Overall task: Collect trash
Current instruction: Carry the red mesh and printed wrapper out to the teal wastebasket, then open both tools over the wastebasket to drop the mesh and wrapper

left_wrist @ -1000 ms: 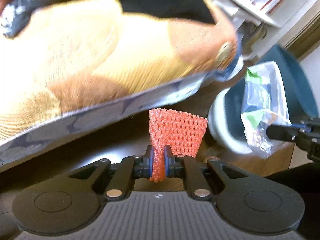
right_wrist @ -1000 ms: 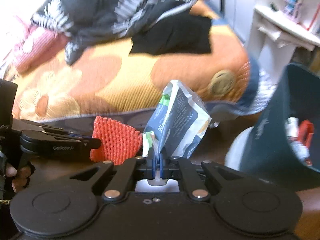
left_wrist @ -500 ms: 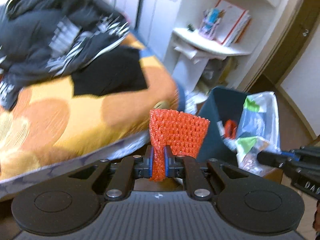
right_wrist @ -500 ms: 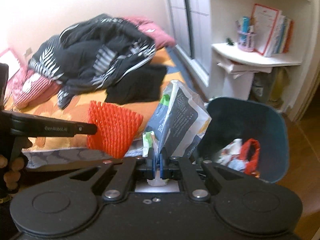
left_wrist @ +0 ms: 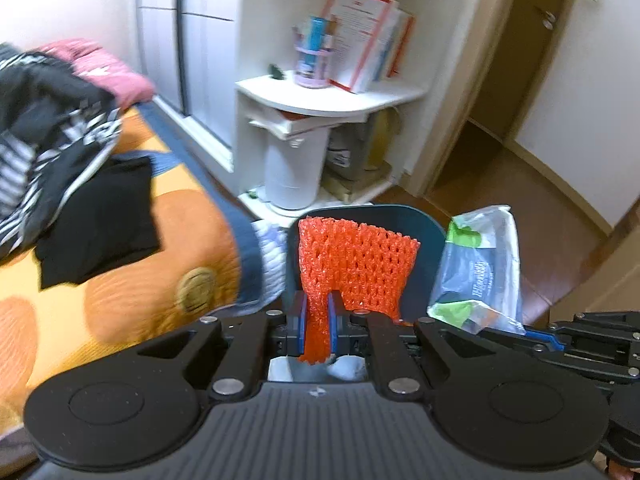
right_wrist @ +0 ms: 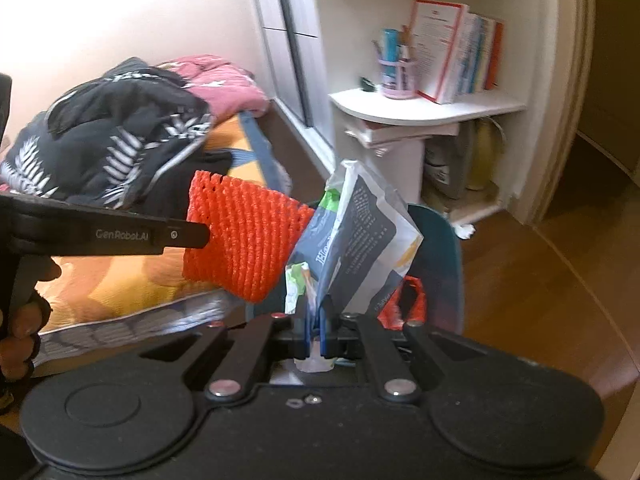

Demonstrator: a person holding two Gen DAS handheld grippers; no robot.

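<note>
I hold both tongs level and side by side, pointing toward the dark teal plastic trash bin (left_wrist: 430, 232) on the floor. My left tongs (left_wrist: 317, 326) are pinched tight on the orange foam mesh sleeve (left_wrist: 356, 264), which stands upright in front of the bin's mouth. My right tongs (right_wrist: 316, 334) are clamped on the lower edge of the crumpled grey-and-white plastic wrapper with green patches (right_wrist: 356, 236), also upright, just beside the sleeve.

The two pieces cover most of the bin; I see only its rim, part of its wall and a scrap of red plastic (right_wrist: 408, 304) inside. The print on the wrapper is too blurred to read.

The floor is brown wood (right_wrist: 540, 300). To the left lies a bed with an orange patterned cover (left_wrist: 140, 280) and a heap of dark leaf-print bedding (right_wrist: 112, 140). Behind the bin stands a white corner shelf (right_wrist: 424, 108) carrying books and a pen cup.
</note>
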